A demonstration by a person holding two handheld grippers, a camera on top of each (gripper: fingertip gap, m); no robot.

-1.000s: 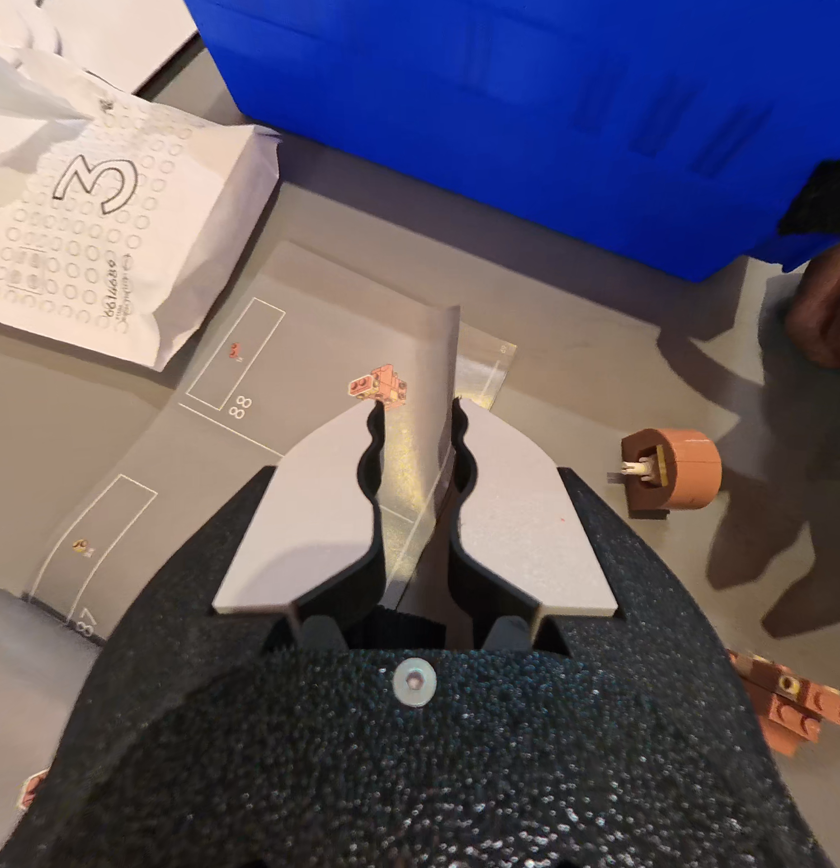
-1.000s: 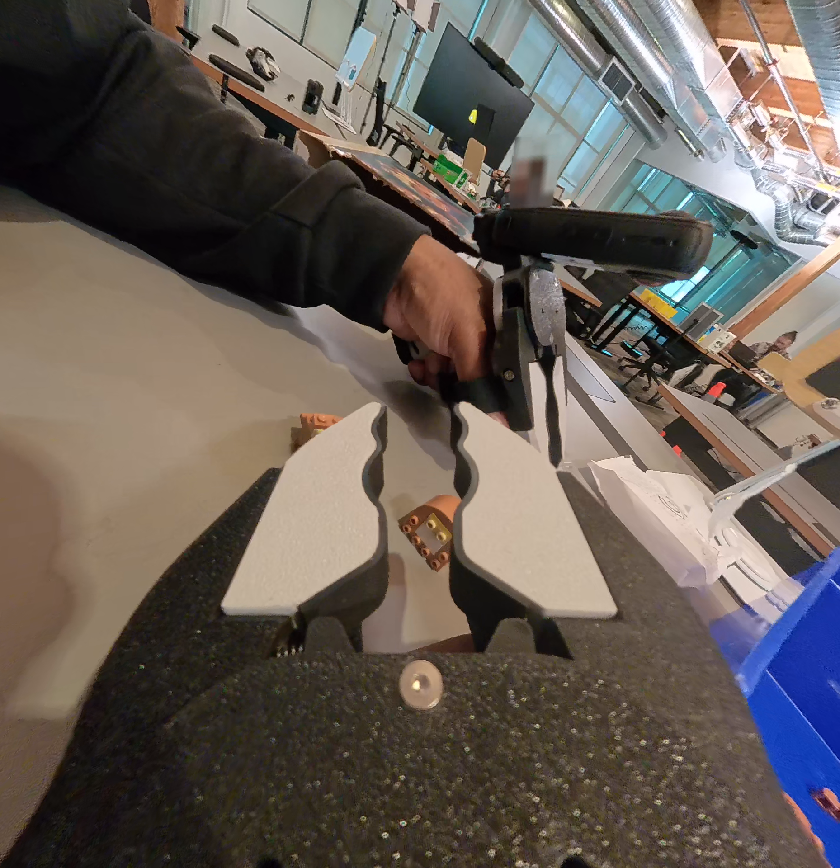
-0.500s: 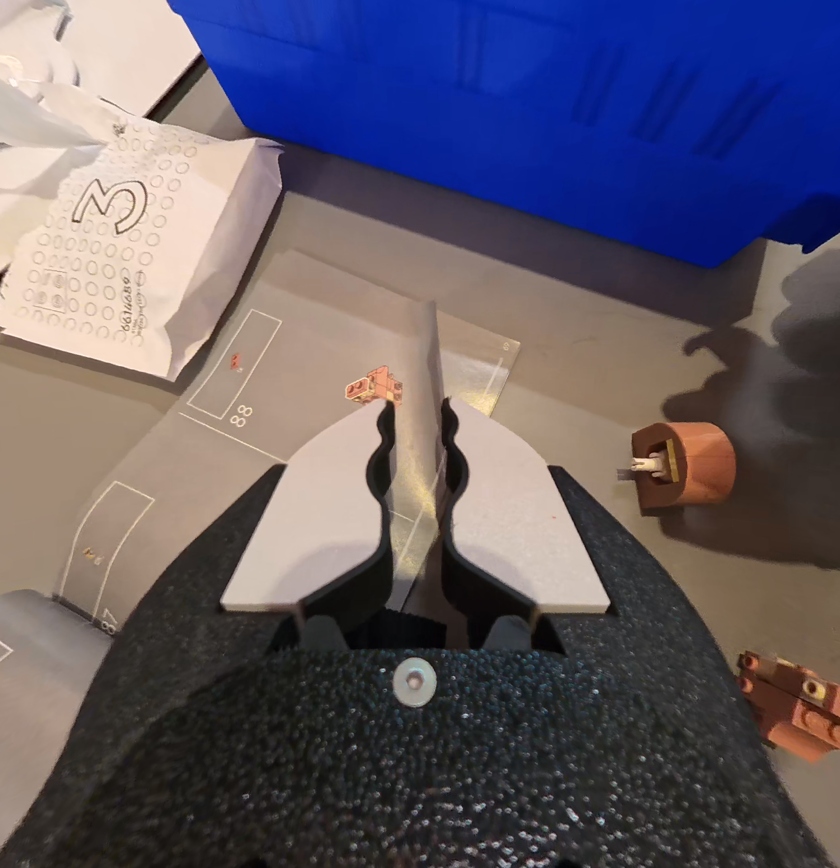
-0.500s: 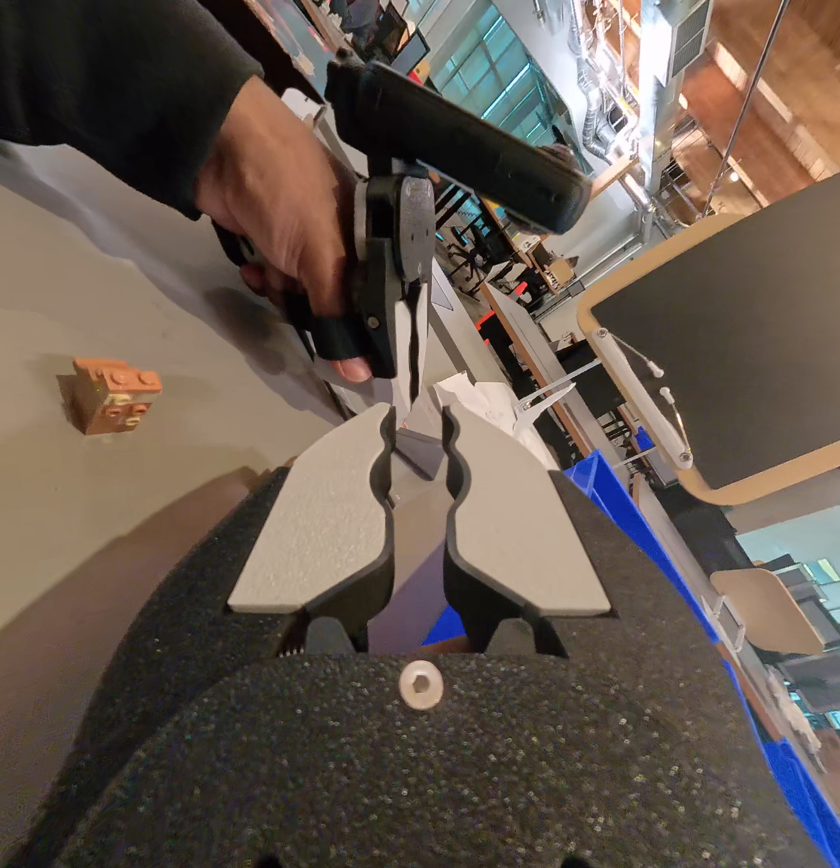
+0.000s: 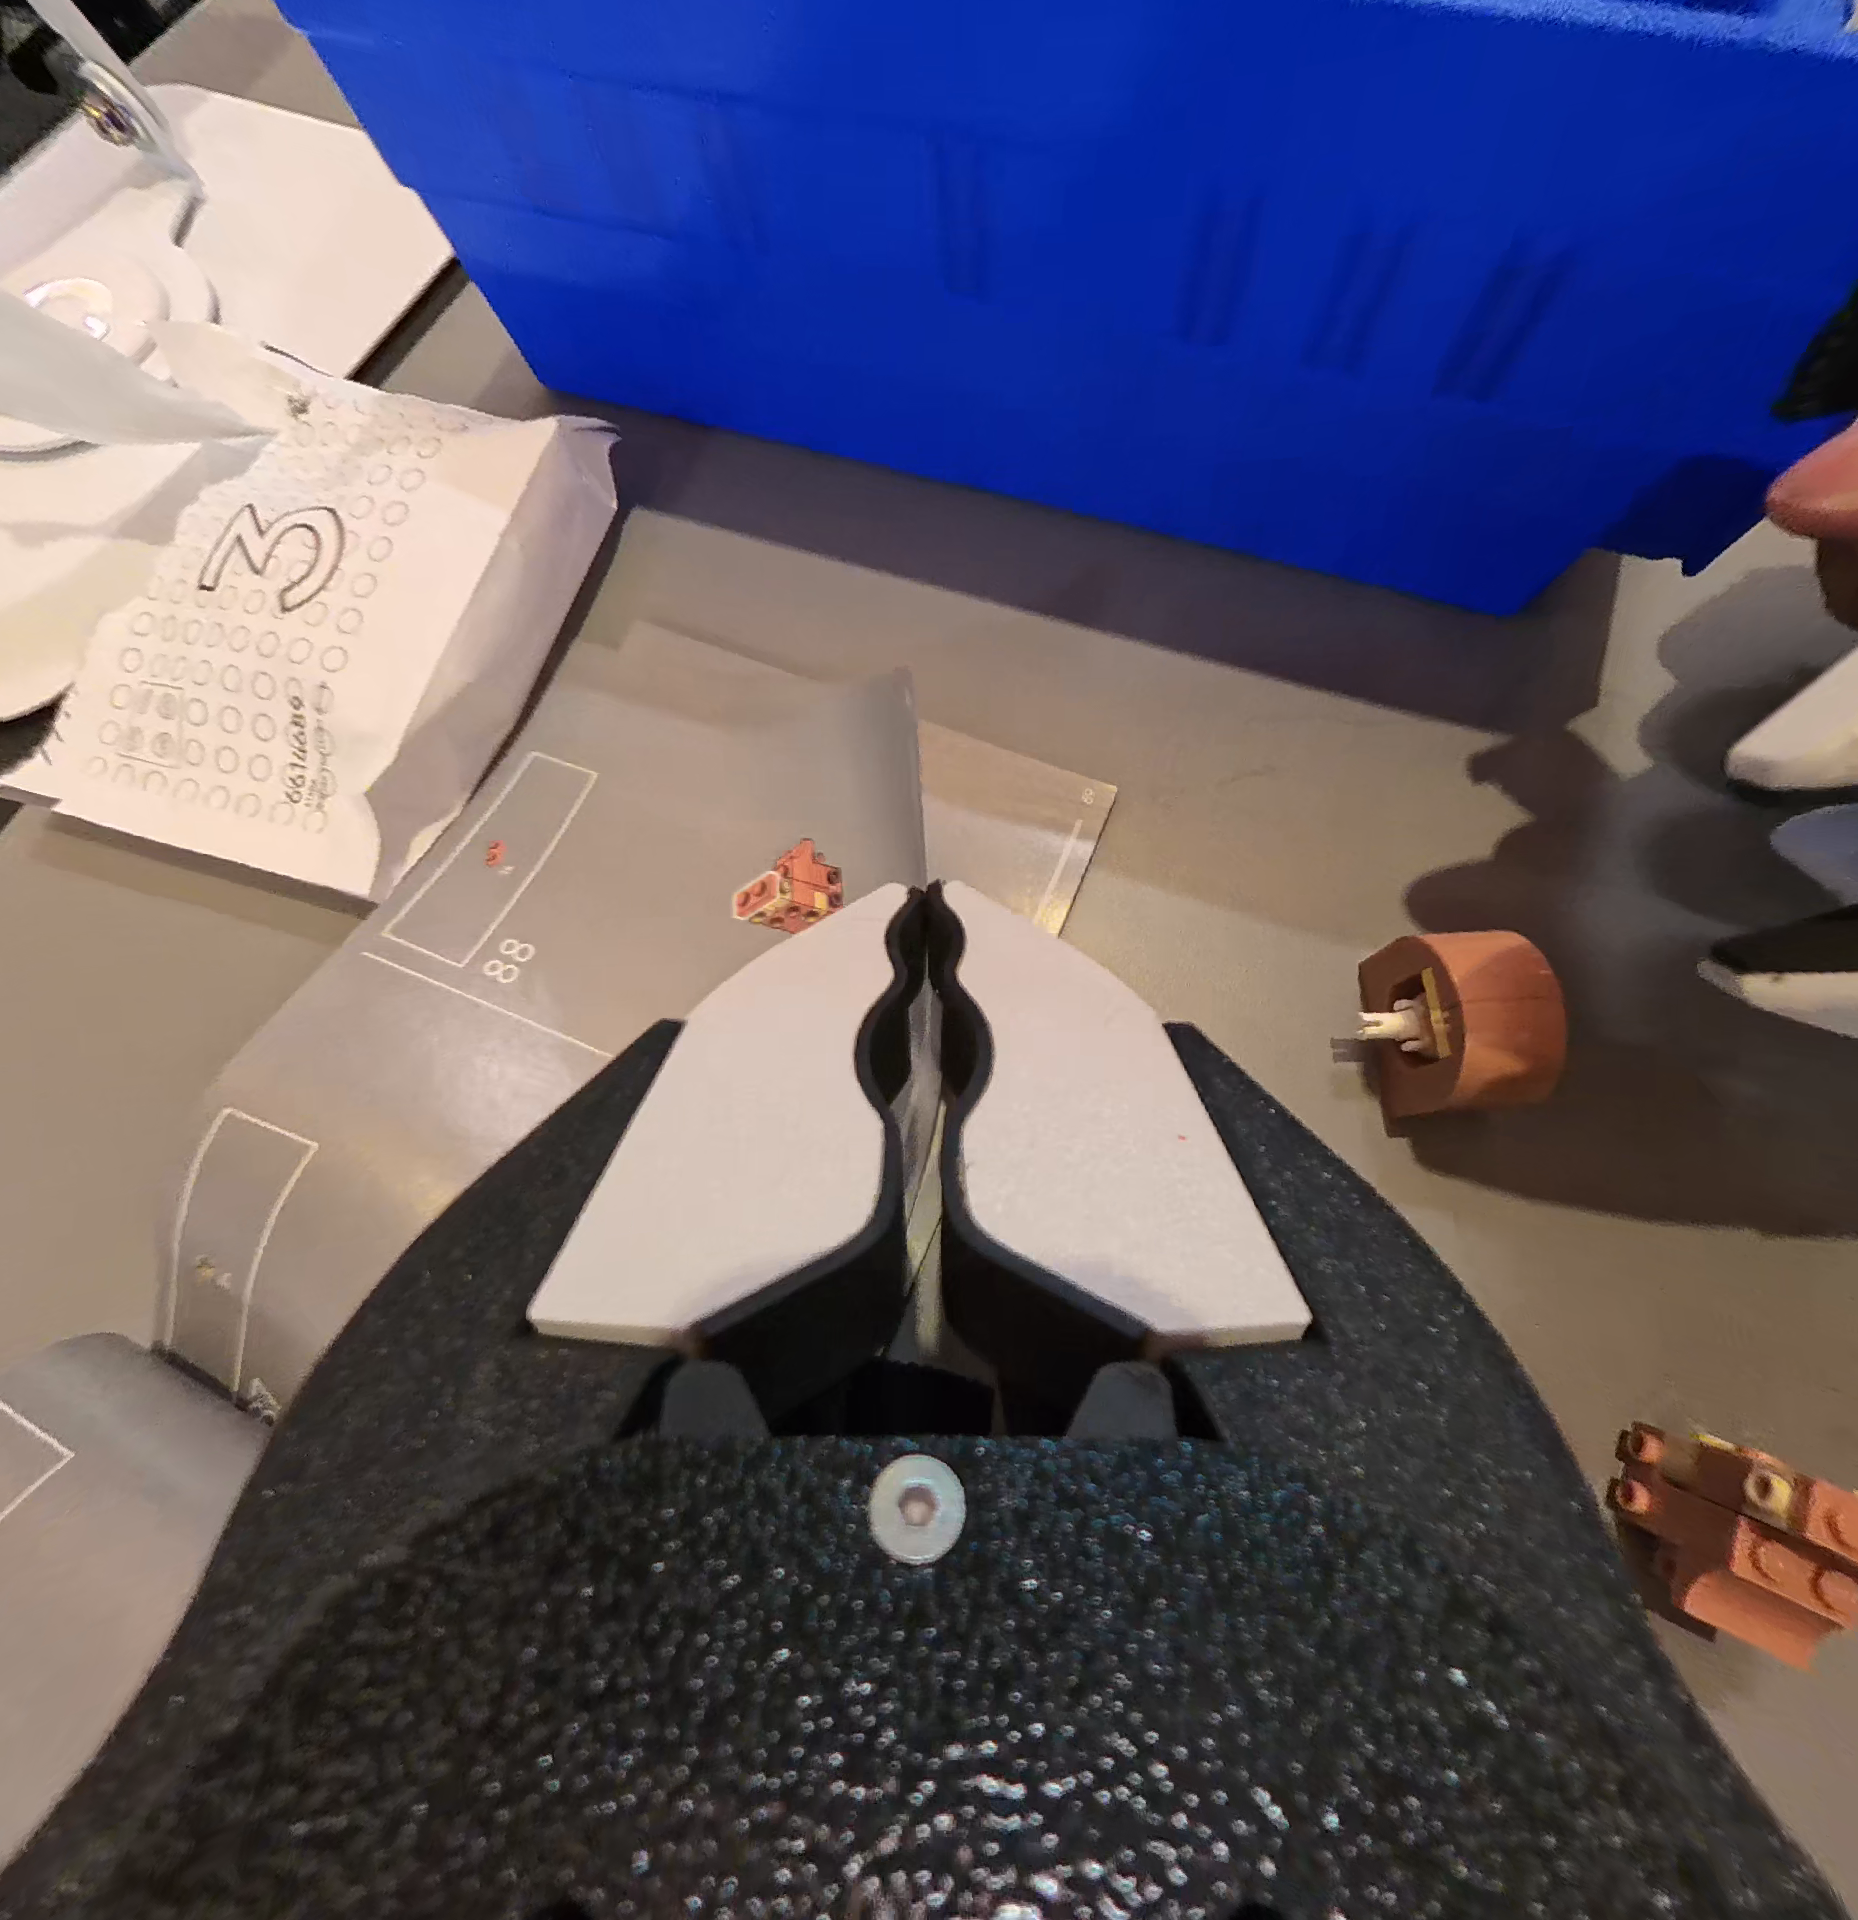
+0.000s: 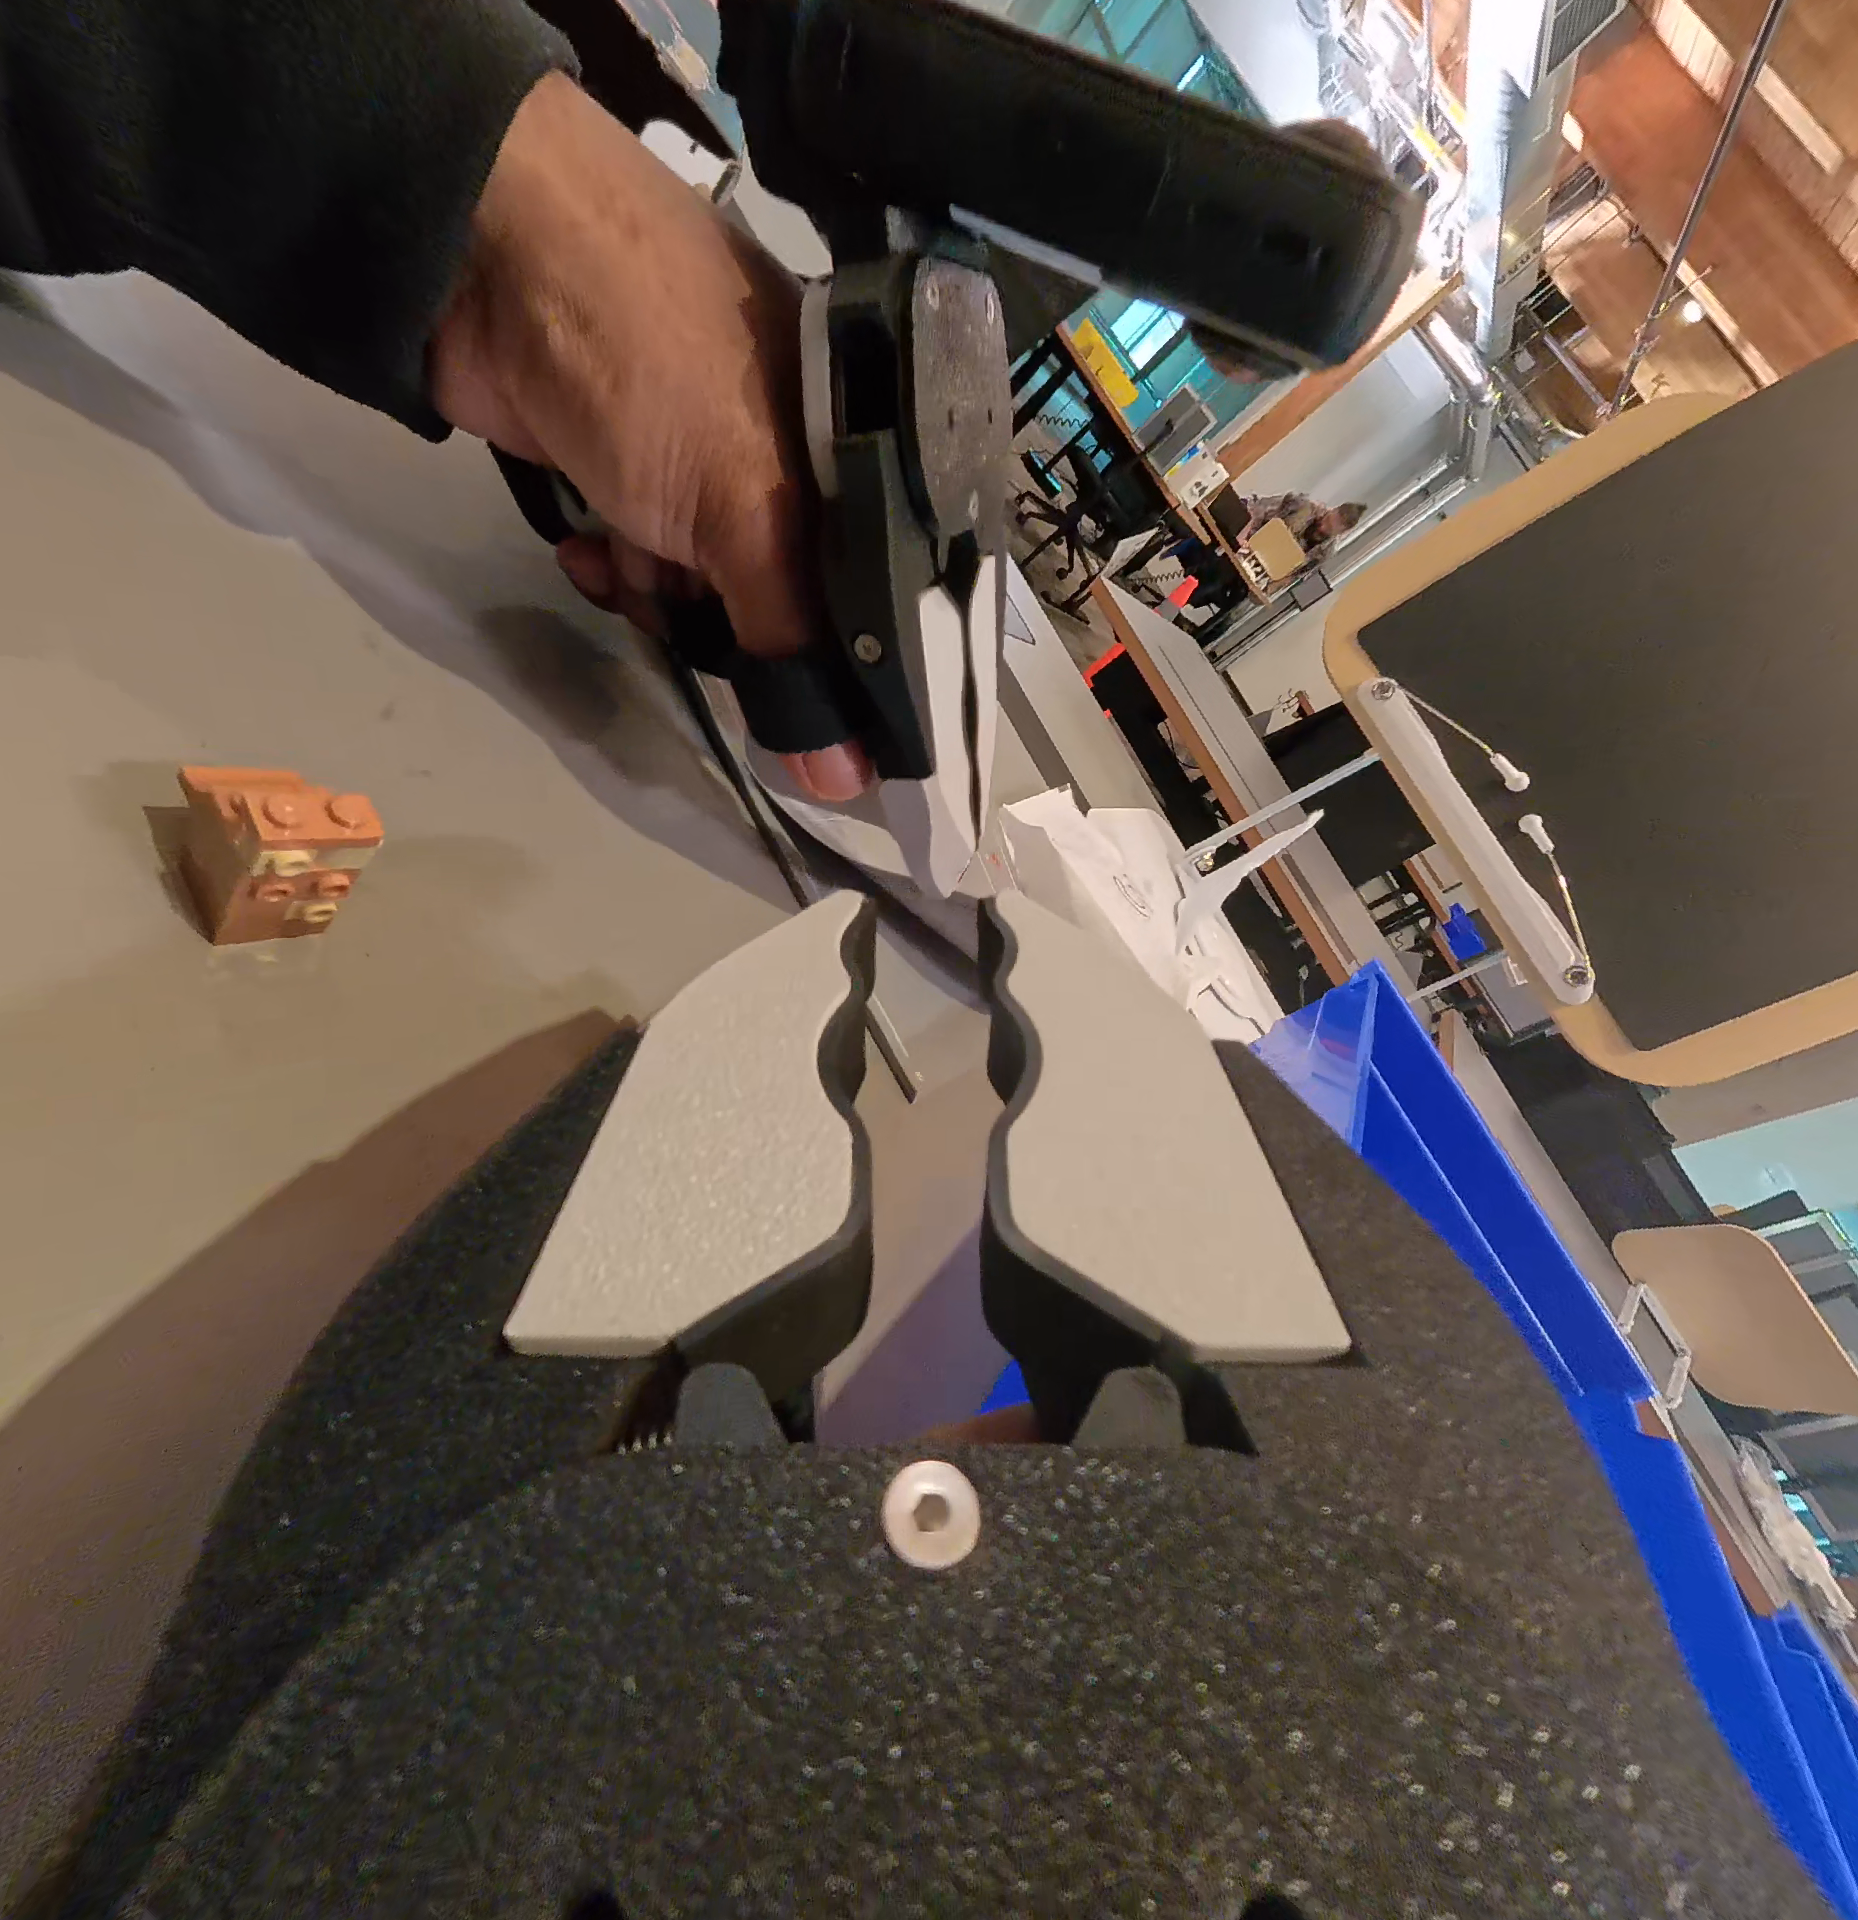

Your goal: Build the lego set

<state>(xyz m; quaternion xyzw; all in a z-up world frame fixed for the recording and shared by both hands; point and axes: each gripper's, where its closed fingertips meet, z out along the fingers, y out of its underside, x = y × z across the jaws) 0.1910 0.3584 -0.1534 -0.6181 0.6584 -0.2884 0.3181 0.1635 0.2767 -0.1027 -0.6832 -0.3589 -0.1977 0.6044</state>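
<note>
— What carries it all?
— A grey worktop (image 5: 1268,727); a blue bin (image 5: 1112,260) stands at its far side; a white paper bag (image 5: 312,665) lies left.
— And nearer?
— A grey instruction booklet (image 5: 551,987) lies open; a round brown brick piece (image 5: 1465,1023) sits right; a brown brick cluster (image 5: 1735,1548) lies near it.

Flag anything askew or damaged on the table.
One page of the booklet stands up on edge, pinched in the shut left gripper. The white paper bag is torn open. The brown round piece lies on its side.
</note>
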